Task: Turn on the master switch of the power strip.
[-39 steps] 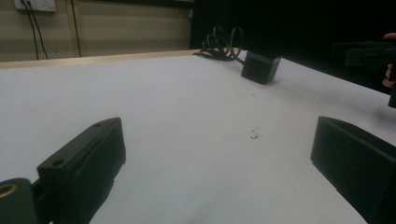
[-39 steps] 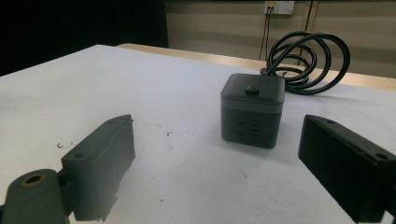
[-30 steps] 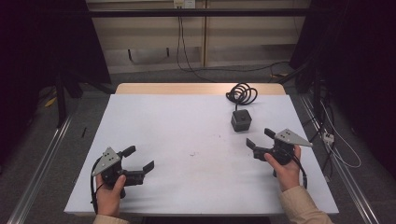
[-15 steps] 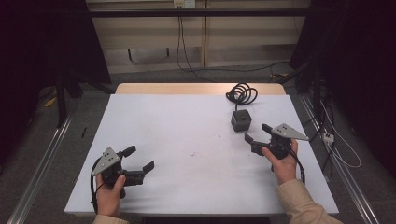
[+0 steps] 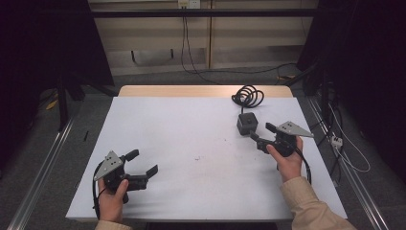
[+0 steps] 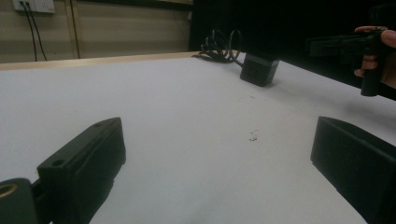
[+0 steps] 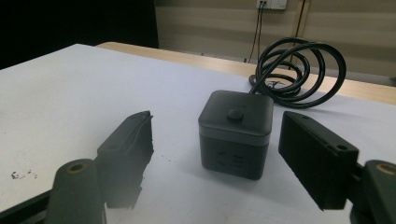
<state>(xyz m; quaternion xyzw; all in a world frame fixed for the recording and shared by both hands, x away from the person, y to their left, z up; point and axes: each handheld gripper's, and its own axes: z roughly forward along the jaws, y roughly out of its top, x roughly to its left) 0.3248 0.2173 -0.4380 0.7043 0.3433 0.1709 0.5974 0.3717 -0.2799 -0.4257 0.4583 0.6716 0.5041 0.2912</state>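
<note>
A black cube power socket (image 5: 247, 123) stands upright on the white table top (image 5: 191, 139), right of the middle. Its black cable lies coiled (image 5: 248, 96) behind it at the table's far edge. My right gripper (image 5: 261, 132) is open, its jaws just short of the cube's near right side. In the right gripper view the cube (image 7: 236, 133) stands a little ahead of the gap between the right gripper's (image 7: 217, 126) jaws, untouched. My left gripper (image 5: 142, 162) is open over the near left of the table, holding nothing. The left gripper view shows the left gripper (image 6: 219, 135) wide open, the cube (image 6: 259, 70) far off.
A strip of bare wood (image 5: 191, 91) runs along the table's far edge. A small dark smudge (image 5: 197, 157) marks the sheet near the middle. Metal rails (image 5: 43, 163) flank the table on the floor, and loose cables (image 5: 344, 153) lie to the right.
My right gripper has moved forward and a little left, closing in on the cube. The left gripper and the cube have stayed where they were.
</note>
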